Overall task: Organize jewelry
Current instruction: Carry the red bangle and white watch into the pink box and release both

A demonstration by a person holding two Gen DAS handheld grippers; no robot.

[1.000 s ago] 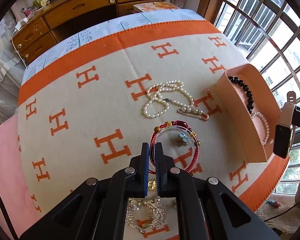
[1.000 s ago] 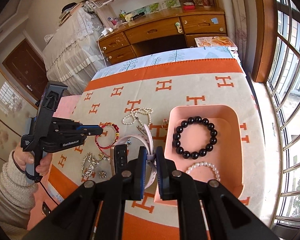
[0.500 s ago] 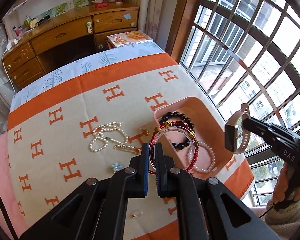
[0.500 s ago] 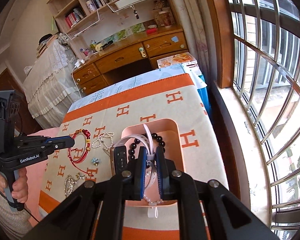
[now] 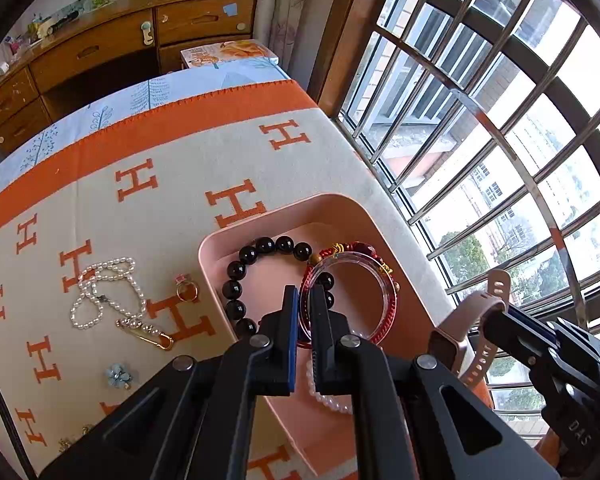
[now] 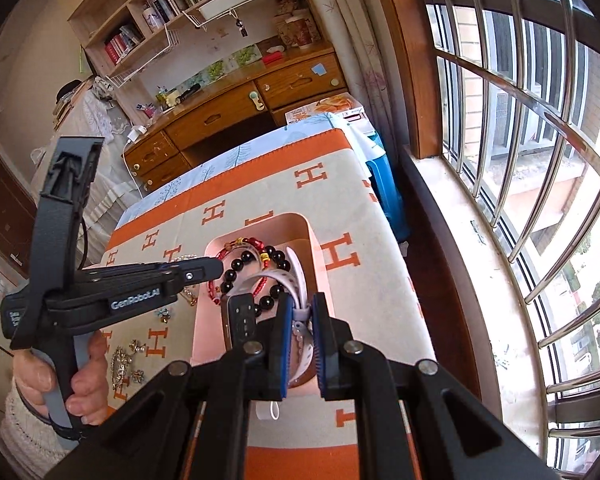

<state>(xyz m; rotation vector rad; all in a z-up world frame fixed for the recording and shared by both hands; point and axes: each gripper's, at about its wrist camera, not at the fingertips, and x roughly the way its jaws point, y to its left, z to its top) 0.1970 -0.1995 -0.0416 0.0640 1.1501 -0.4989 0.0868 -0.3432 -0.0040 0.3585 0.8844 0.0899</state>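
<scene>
You face wooden desk point(image 6: 236, 112) with drawers; bookshelves point(image 6: 172, 4) above desk; barred window point(image 5: 500, 128) right of desk, daylight through; curtain point(image 6: 364, 40) between.

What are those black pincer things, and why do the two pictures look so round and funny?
They are tools a person squeezes by hand, one in each hand. Each carries a tiny wide-eyed camera looking along its fingers, so each picture is one tool's own view.

The left hand-held gripper pinches a red-corded bangle over the pink tray. The right hand-held gripper pinches a pale smartwatch by its strap.

In the tray lie a black bead bracelet and a pearl bracelet. On the orange H-patterned blanket wait a pearl necklace, a ring, a gold pin and a blue flower charm.
</scene>
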